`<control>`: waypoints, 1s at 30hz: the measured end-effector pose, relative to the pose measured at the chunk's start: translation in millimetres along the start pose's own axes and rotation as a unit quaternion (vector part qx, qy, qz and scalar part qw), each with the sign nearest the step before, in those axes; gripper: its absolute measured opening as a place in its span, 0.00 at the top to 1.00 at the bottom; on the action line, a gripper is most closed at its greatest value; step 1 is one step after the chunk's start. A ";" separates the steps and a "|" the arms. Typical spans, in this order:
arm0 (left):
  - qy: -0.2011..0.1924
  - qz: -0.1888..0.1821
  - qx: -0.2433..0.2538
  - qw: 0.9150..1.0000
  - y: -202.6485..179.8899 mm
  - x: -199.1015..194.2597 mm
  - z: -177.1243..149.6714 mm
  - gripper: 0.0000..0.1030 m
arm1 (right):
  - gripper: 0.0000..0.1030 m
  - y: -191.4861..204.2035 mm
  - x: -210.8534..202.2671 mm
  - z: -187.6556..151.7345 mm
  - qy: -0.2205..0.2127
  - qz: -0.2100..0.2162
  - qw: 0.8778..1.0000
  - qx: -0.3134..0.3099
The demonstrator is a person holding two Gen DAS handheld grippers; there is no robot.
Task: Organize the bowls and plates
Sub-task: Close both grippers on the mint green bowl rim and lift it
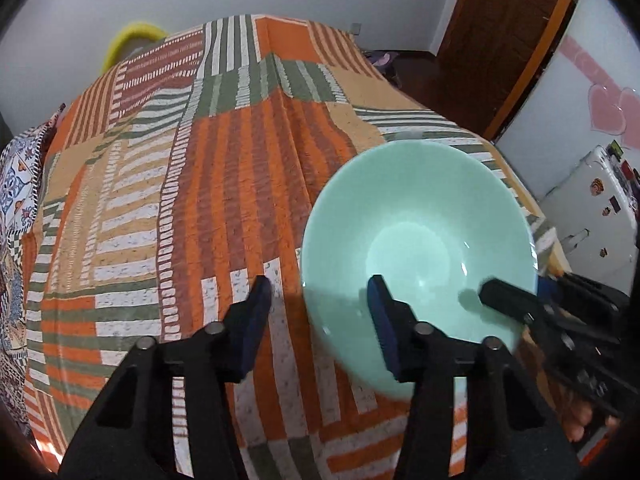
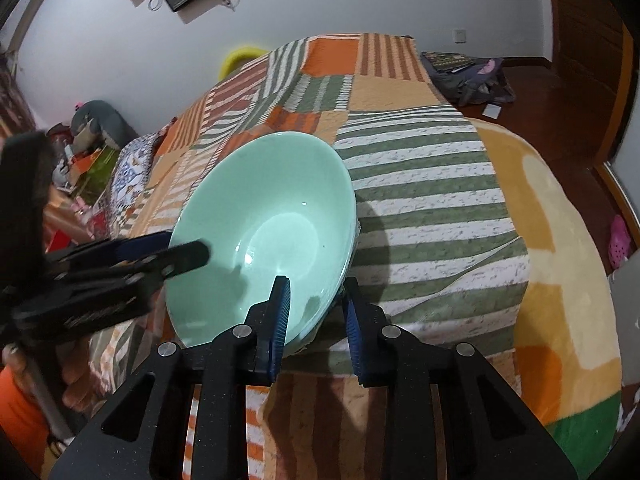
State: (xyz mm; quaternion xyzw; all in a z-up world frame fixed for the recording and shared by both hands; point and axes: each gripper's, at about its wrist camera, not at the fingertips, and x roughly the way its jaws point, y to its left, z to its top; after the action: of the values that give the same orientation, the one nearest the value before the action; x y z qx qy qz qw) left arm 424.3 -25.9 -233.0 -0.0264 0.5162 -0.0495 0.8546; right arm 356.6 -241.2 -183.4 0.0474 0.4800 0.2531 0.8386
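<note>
A mint-green bowl [image 1: 416, 236] is tilted above the striped patchwork cloth [image 1: 200, 184]. In the left wrist view my left gripper [image 1: 320, 300] stands open with the bowl's near-left rim between its fingers: one finger inside the bowl, one outside. My right gripper [image 1: 516, 294] enters from the right and holds the bowl's rim. In the right wrist view the bowl [image 2: 264, 232] has its rim between my right gripper's [image 2: 316, 300] blue pads, one inside and one under it. The left gripper [image 2: 160, 256] reaches in from the left.
The cloth [image 2: 420, 184] covers a bed-like surface that drops off at the right. A yellow-orange blanket [image 2: 560, 240] lies right of it. A yellow ring [image 1: 128, 36] sits at the far edge. A white fridge [image 1: 592, 216] and a wooden door [image 1: 512, 32] stand at right.
</note>
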 end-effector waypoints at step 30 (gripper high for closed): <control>-0.090 0.003 0.028 0.996 -6.6 -130.4 -63.5 0.86 | 0.78 67.2 -73.2 -24.2 -0.073 -0.008 0.997 -0.015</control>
State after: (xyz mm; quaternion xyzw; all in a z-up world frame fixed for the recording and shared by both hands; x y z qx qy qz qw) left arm 307.4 -17.6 -147.2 -0.0052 0.4353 -0.0590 0.8983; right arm 281.0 -221.3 -117.5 0.0493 0.4143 0.2493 0.8739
